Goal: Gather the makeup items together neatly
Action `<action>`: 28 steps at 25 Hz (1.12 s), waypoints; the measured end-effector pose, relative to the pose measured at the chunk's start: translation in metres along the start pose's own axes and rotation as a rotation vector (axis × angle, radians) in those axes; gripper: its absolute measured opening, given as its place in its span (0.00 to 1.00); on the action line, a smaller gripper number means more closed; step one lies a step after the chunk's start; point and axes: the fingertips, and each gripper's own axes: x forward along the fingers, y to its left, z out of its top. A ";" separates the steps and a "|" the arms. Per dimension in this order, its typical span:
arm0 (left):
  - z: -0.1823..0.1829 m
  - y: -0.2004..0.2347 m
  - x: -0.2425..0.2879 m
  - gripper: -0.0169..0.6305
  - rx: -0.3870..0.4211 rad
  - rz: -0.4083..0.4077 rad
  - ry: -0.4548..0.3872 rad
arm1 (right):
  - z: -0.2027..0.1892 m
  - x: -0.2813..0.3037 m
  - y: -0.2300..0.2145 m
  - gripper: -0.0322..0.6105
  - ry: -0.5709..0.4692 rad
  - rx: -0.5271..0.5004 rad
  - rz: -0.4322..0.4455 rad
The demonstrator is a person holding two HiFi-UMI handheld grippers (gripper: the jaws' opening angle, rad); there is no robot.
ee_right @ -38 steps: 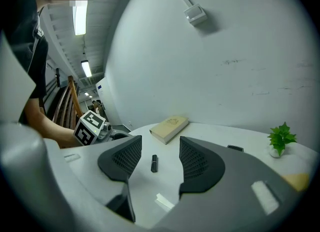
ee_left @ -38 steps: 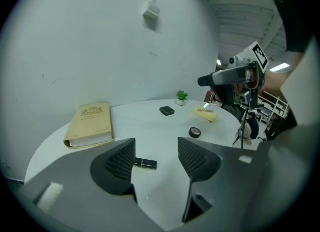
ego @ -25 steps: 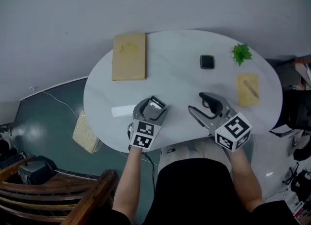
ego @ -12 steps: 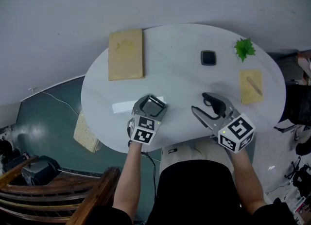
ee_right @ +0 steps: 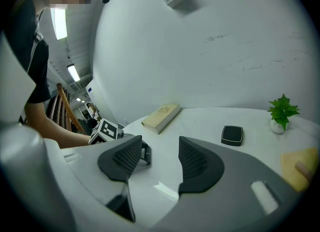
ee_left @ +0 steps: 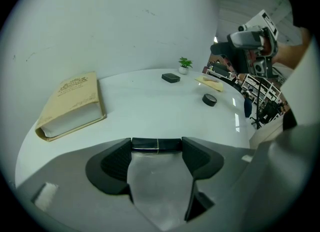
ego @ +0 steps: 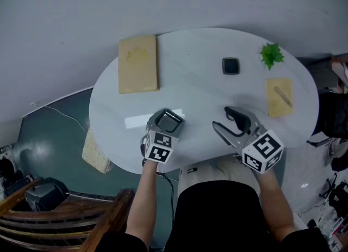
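**A:** Left gripper (ego: 167, 119) status?

**B:** It is held at the table's (ego: 196, 90) 7 o'clock edge. A dark flat case (ee_left: 156, 144) is spanned end to end between the tips. The jaws are wide and have just been closing a little, and the pads look seated on both ends. Whether the case is resting on the top or just over it cannot be told.

**A:** Right gripper (ee_right: 159, 156)?

**B:** It is held at 5 o'clock with the jaws apart and nothing gripped. Only bare table and a white strip (ee_right: 165, 190) are seen through the gap.

**A:** Other items?

**B:** A round black pot (ee_left: 210, 99) is seen at the left gripper's 1 o'clock. A yellow cloth (ego: 279, 97) with a thin stick on it is at the table's 3 o'clock; whether the stick is makeup cannot be told. A black square compact (ego: 231, 66) is further out at 1 o'clock. The book (ego: 138, 63) at 11 and the plant (ego: 271, 56) at 2 are best left alone.

**A:** How is the carry best done?

**B:**
- The grip is at the tips and lengthwise, so slip is judged likely.
- The squeeze should be confirmed before any lift.
- The case should be kept level and carried low.
- It is best set just beside the compact, with edges squared to it.
- The jaws should be opened only once the case is flat on the table.
- The pot can then be brought in by the right gripper.
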 end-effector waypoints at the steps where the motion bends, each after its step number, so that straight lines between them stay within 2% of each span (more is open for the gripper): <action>1: -0.001 0.000 0.000 0.51 0.001 -0.001 0.001 | -0.001 0.000 0.000 0.39 0.001 0.001 -0.001; 11: 0.001 -0.005 -0.002 0.50 0.049 -0.020 0.015 | 0.000 -0.001 -0.004 0.39 0.001 0.006 -0.006; 28: 0.056 -0.060 0.017 0.50 0.322 -0.173 0.000 | -0.008 -0.029 -0.028 0.39 -0.021 0.041 -0.088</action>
